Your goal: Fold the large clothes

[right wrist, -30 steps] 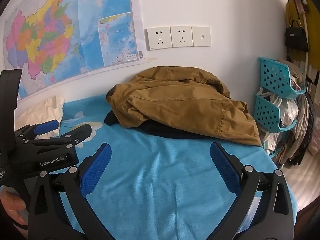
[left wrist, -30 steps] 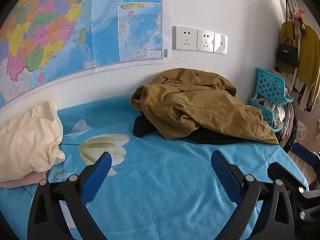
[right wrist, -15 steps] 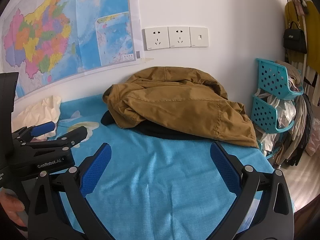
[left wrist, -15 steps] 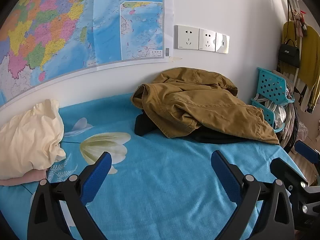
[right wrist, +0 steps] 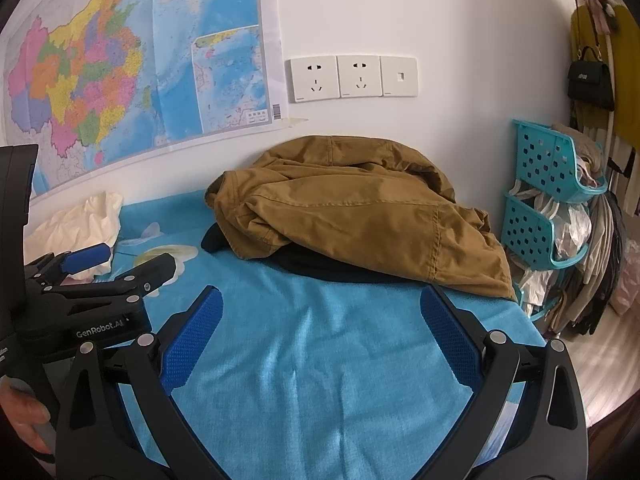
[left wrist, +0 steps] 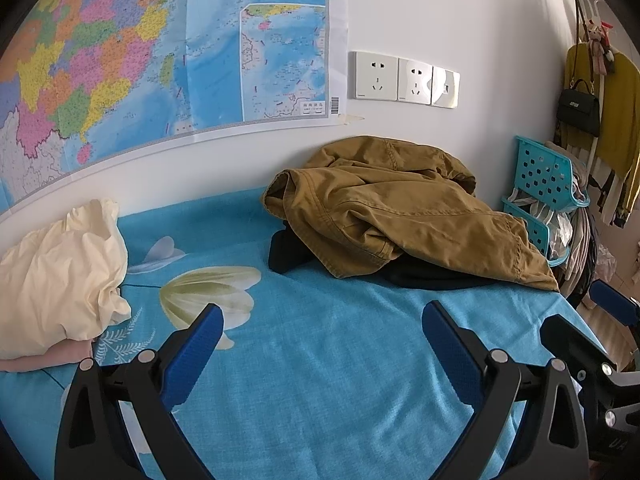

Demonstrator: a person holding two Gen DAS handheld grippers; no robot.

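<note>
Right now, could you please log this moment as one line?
phase: approach | left claw: open, empty | right claw: open, empty | brown jacket: crumpled atop black garment | bed

Bed (left wrist: 320, 360) under jacket (left wrist: 400, 220), pillow (left wrist: 60, 272)

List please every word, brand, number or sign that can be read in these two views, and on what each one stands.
"GenRobot.AI": white print on the body of the left gripper, seen in the right wrist view.
"UA": partial letters on the right gripper's body, left wrist view; the rest is cut off.
Wall map: place names, inset caption and barcode are too small to read.
Black handbag: a small mark, unreadable.
</note>
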